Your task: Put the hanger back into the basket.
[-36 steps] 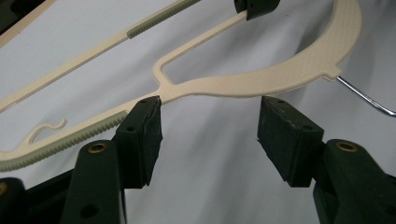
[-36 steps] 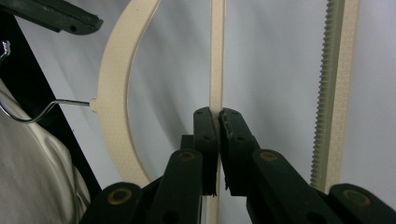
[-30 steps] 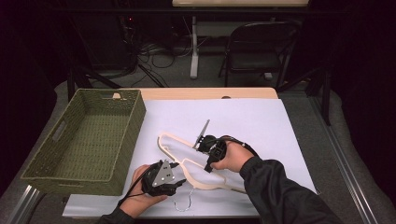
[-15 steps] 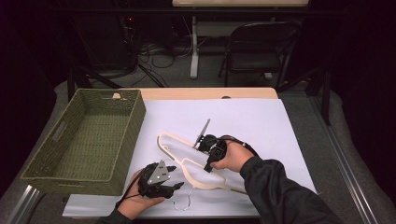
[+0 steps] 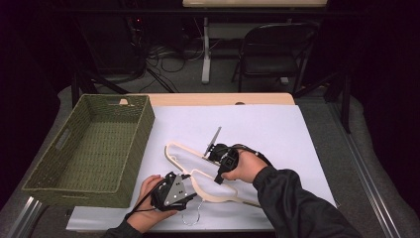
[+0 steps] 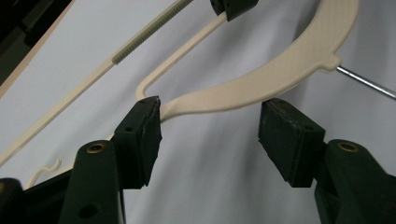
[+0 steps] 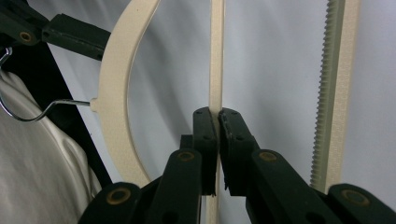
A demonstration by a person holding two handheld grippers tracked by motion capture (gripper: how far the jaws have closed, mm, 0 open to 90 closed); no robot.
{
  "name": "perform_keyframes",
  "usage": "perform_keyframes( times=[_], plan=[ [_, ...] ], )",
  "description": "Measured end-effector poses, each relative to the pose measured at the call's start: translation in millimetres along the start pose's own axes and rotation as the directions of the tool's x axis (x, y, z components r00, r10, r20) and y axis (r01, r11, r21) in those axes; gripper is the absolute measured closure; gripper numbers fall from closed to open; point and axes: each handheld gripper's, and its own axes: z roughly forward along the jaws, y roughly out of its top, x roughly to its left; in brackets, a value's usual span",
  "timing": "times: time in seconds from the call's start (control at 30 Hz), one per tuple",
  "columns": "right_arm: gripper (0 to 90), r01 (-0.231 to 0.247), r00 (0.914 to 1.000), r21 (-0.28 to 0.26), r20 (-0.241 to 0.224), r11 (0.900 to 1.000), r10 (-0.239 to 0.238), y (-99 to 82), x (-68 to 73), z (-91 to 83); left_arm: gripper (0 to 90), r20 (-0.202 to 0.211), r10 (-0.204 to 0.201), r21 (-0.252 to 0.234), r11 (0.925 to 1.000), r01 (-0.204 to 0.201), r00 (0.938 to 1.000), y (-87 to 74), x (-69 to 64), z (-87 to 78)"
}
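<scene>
Since a second ago the left gripper (image 5: 184,194) has slid a little toward the person, nearer the wire hook (image 5: 194,216); hanger and right hand look unmoved. On the white sheet (image 5: 277,129) covering the table, beside the green woven basket (image 5: 89,148), lies the cream plastic hanger (image 5: 204,177), hook end toward the person. It looks light and stiff, with smooth, probably slippery arms; the thin inner bar and the ridged lower bar (image 7: 334,84) seem the best places to pinch. The right gripper (image 7: 217,116) has its jaws pressed onto that thin bar (image 7: 216,56). The left gripper's jaws stand spread, one pad touching the curved shoulder (image 6: 261,84).
</scene>
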Motion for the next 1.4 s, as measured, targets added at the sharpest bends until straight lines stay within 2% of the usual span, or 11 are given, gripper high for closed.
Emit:
perform_keyframes(
  times=[0.1,0.33,0.37,0.57,0.63,0.87,1.03,1.13,1.17,1.27,1.4],
  plan=[
    [85.6,0.0,1.0,-0.016,0.0,0.9999,0.0,0.4,-0.1,3.1,39.7,0.001,0.02,0.006,0.9998,-0.02,0.9998,1.0,0.7,0.8],
    [85.4,0.017,0.9998,0.047,0.012,0.9987,-0.017,5.8,-1.2,12.0,41.9,0.047,0.042,0.038,0.9983,-0.044,0.998,0.6,-0.6,5.3],
    [85.4,0.023,0.9996,0.026,0.016,0.9994,-0.024,5.8,-1.3,15.7,41.9,0.048,0.039,0.035,0.9985,-0.041,0.9981,0.2,-1.4,6.4],
    [85.3,0.051,0.9986,0.052,0.009,0.9974,-0.051,12.3,2.8,24.8,43.1,0.062,0.036,0.035,0.9986,-0.038,0.9974,-0.8,0.2,7.5],
    [85.3,0.055,0.9985,0.027,-0.003,0.9981,-0.055,13.4,4.2,28.5,45.6,0.067,0.037,0.036,0.9986,-0.039,0.9971,-0.9,0.7,7.9],
    [85.1,0.059,0.9981,0.051,0.014,0.9969,-0.06,15.1,5.7,28.7,47.2,0.084,0.026,0.036,0.9989,-0.029,0.9961,-1.2,3.3,9.2],
    [81.4,0.057,0.9981,0.016,0.024,0.9982,-0.058,12.9,7.1,29.4,47.9,0.091,0.013,0.024,0.9996,-0.015,0.9958,-1.1,5.4,8.6],
    [74.0,0.058,0.9971,-0.038,0.051,0.9976,-0.056,7.7,10.9,21.7,48.1,0.093,0.011,0.021,0.9997,-0.013,0.9956,-0.4,6.4,8.6],
    [72.6,0.067,0.995,-0.03,0.077,0.9973,-0.065,4.7,12.7,14.8,48.1,0.094,0.006,0.021,0.9998,-0.008,0.9956,-0.2,6.5,8.6],
    [68.0,0.11,0.9875,-0.126,0.126,0.9859,-0.094,-11.6,17.9,-1.3,48.3,0.097,0.003,0.019,0.9998,-0.005,0.9953,0.2,7.2,8.5],
    [65.4,0.139,0.9845,-0.165,0.129,0.9764,-0.118,-34.1,32.5,-15.6,48.4,0.105,-0.001,0.021,0.9998,-0.002,0.9944,1.1,9.3,7.9]
  ],
)
